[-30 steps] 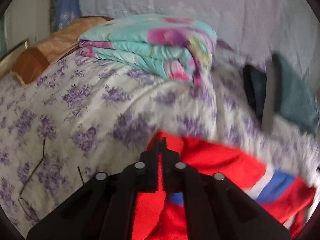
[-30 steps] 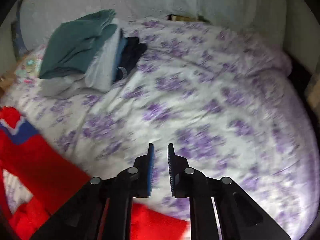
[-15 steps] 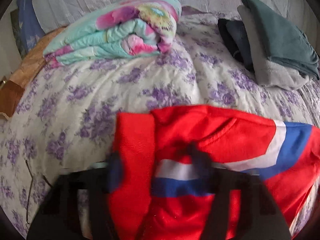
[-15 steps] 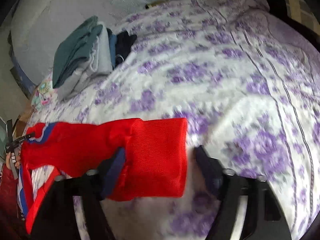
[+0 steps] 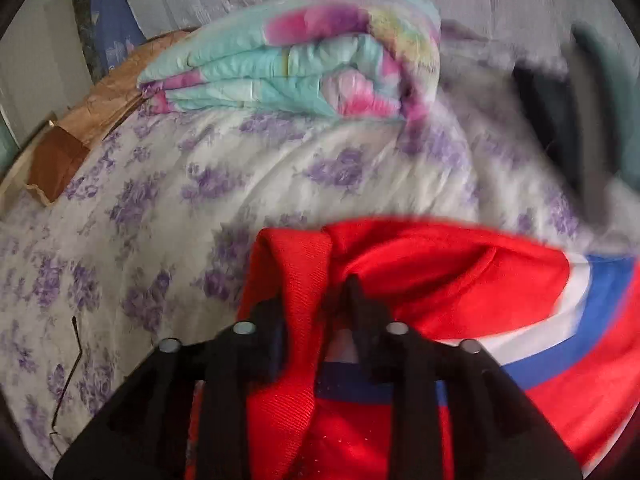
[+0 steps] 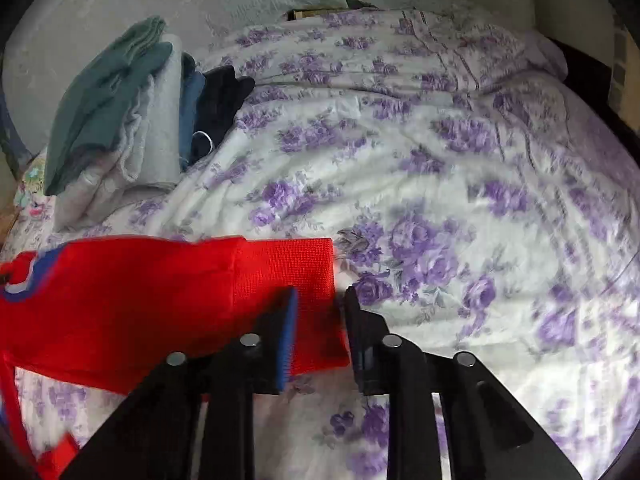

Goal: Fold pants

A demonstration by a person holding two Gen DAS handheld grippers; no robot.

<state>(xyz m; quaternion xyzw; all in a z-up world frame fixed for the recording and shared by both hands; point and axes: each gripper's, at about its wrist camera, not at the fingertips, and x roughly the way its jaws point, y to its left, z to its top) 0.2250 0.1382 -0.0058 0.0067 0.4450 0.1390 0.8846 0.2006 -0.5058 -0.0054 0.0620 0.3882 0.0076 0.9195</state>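
Observation:
Red pants (image 5: 440,280) with a blue and white stripe lie bunched on the purple-flowered bedspread (image 5: 200,184). My left gripper (image 5: 314,302) straddles a ribbed red band (image 5: 296,272) of the pants. Its jaws are opening, with the band between them and no clear squeeze. In the right wrist view the pants (image 6: 140,300) stretch leftward, ending in a ribbed cuff (image 6: 284,264). My right gripper (image 6: 320,304) sits at that cuff's right edge. Its jaws are closing around the cuff corner, with a slit of bedspread showing beside the right finger.
A folded turquoise and pink quilt (image 5: 288,64) lies at the head of the bed. A stack of folded green, grey and dark clothes (image 6: 120,112) sits behind the pants. Brown paper (image 5: 80,132) lies along the left bed edge. Flowered bedspread (image 6: 460,200) spreads right of the cuff.
The left gripper was shut on red fabric, then spread wide, and now stands narrower around the ribbed band. The right gripper moved from bare bedspread to the cuff and its jaws have narrowed.

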